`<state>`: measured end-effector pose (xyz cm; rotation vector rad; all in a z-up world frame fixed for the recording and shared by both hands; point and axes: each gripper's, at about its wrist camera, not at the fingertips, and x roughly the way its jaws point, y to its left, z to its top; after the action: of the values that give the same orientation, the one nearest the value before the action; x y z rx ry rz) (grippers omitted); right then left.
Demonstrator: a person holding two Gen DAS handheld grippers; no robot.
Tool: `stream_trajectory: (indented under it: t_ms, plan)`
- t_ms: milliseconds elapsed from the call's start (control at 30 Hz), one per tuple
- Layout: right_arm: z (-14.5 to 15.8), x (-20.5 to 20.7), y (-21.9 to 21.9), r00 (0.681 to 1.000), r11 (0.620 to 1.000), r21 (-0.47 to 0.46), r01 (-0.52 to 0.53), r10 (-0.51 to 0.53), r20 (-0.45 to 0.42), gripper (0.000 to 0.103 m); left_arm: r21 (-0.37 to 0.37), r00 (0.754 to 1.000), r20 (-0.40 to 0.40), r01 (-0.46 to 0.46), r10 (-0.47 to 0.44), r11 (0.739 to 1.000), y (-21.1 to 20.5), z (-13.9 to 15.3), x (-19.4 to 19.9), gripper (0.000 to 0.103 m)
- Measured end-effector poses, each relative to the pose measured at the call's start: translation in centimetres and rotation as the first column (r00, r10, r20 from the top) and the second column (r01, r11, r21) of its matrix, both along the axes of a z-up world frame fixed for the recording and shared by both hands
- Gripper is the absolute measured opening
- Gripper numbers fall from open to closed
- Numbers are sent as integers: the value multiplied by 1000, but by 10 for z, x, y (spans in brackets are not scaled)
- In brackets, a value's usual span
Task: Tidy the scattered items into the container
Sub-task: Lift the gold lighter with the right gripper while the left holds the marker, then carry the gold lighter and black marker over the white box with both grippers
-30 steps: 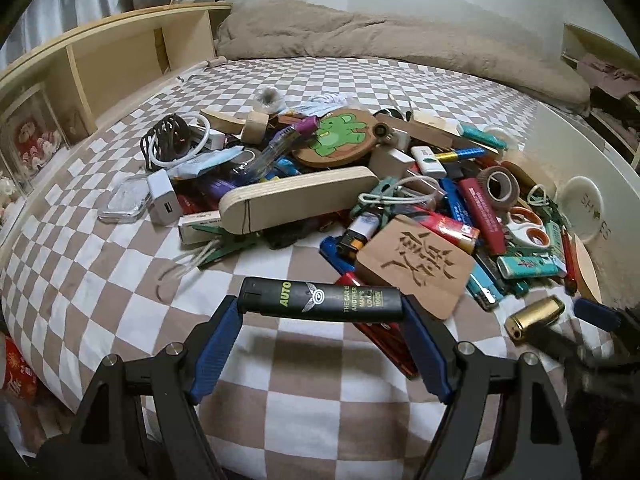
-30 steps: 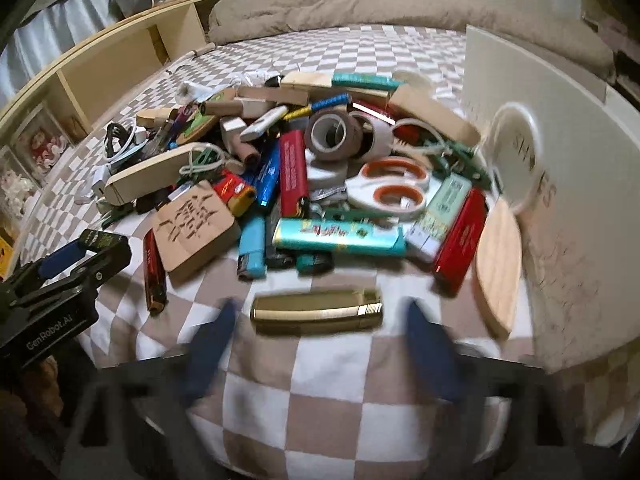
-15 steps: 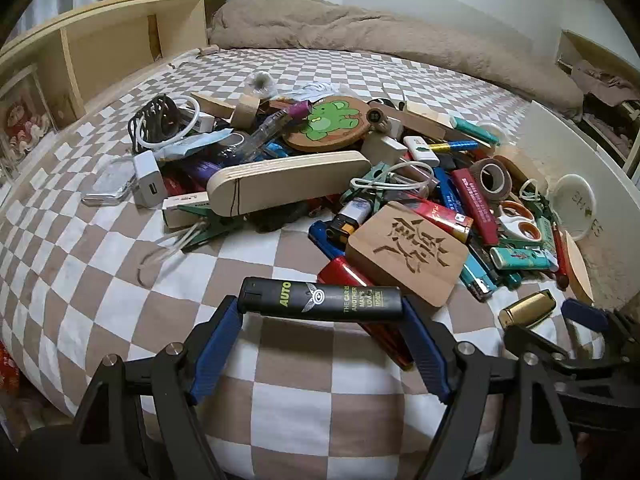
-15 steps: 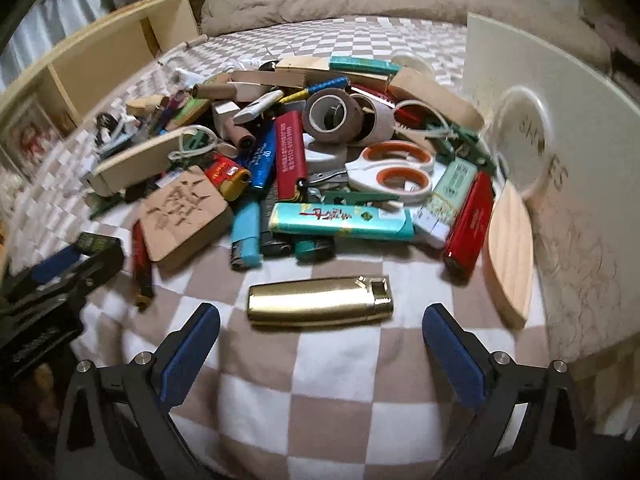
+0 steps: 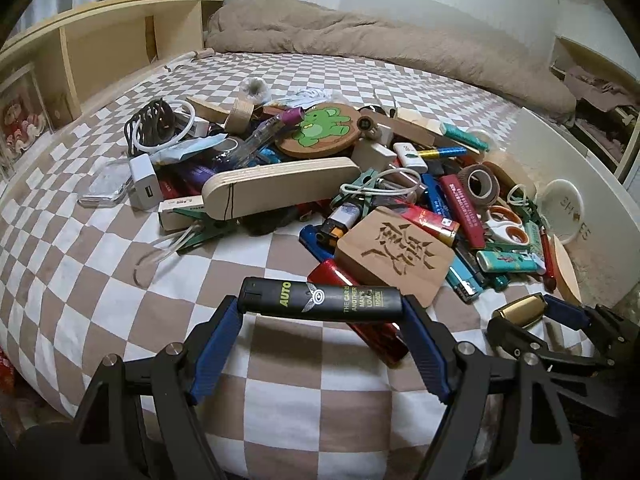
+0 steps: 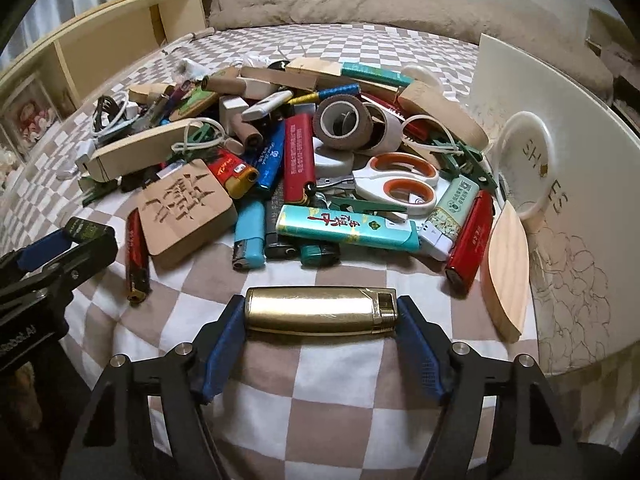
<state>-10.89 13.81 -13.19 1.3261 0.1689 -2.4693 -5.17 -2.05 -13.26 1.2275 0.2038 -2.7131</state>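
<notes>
Half a second before, the right gripper [image 6: 320,312] stood wide around the gold lighter [image 6: 320,311]; now it had clamped it endwise on the checked bedspread [image 6: 340,380]. Beside it, the left gripper [image 5: 322,304] held the black lighter [image 5: 322,303], both ready for the white container [image 6: 580,168], near on the right.

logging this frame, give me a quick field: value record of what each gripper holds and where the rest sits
left gripper: shut on black lighter, held by its ends
right gripper: shut on gold lighter, held by its ends
pile: lighters, tape rolls, scissors, wooden pieces
surface: checkered bedsheet
container: white box right of pile
</notes>
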Motion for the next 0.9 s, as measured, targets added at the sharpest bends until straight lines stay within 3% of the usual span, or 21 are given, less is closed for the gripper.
stream_trajectory:
  t_ms: [400, 900]
  plan:
    - [31, 9, 9, 997, 999, -35, 3, -6, -81, 74, -14, 999, -39, 12, -13, 1000, 8, 16, 1, 80]
    - [89, 9, 45, 977, 995, -93, 43, -61, -202, 74, -31, 983, -142, 114, -117, 993, 48, 63, -16, 80]
